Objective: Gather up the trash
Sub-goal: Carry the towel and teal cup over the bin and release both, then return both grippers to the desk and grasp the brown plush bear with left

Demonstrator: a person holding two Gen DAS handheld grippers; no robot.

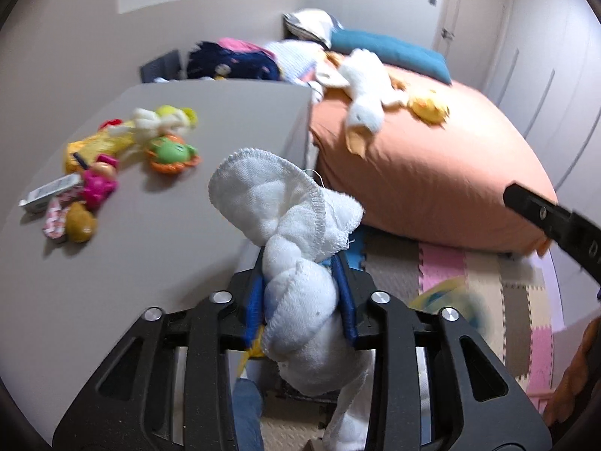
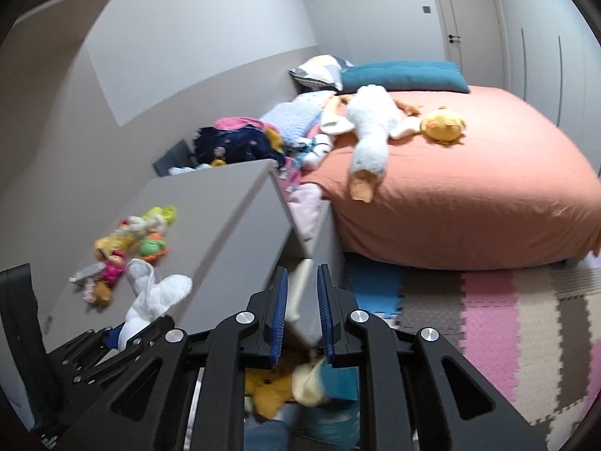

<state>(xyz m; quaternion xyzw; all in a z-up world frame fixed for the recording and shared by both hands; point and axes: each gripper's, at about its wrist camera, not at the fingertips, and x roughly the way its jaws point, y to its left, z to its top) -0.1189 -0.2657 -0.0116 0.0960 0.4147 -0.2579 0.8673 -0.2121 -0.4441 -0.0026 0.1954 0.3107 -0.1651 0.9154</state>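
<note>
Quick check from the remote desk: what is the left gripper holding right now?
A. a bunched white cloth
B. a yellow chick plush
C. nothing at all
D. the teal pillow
A. In the left wrist view the left gripper has a bunched white cloth squeezed between its blue pads; the yellow chick plush and the teal pillow lie on the bed.

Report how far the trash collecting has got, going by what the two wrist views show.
Done: nothing shows as collected; no bin is in view. In hand: the left gripper is clamped on a crumpled white cloth. The right gripper has nothing between its pads. Left: the small white packet and the pink wrapper lie among the toys on the grey cabinet top.
</note>
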